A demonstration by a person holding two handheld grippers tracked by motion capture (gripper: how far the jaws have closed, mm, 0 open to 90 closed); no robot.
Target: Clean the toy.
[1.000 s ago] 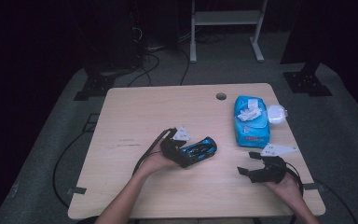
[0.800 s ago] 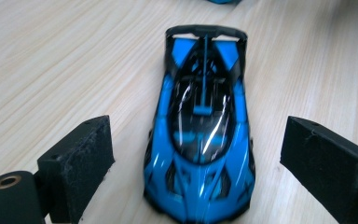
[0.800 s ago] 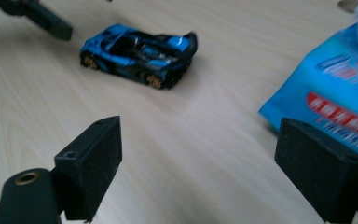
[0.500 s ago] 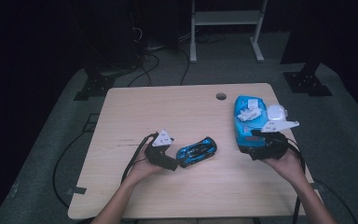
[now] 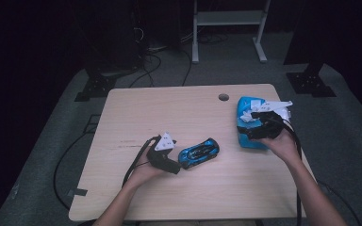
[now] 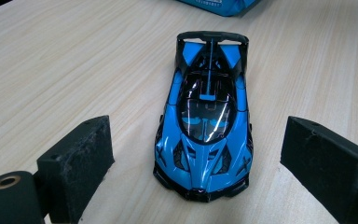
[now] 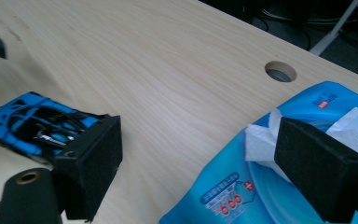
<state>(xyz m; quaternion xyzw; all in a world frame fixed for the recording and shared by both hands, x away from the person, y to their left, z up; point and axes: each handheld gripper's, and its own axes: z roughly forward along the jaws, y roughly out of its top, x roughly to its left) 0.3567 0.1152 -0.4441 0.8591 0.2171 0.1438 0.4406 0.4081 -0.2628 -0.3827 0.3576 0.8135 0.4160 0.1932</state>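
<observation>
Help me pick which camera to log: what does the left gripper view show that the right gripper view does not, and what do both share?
Left gripper view alone: the blue toy car from close up and lengthwise, sitting on the table between the open left tongs, untouched by either jaw.

Right gripper view alone: the round cable hole, the white wipe poking from the blue wipes pack, and the open right tongs over the pack's edge.

Both: the car, the wooden table, and part of the pack.
</observation>
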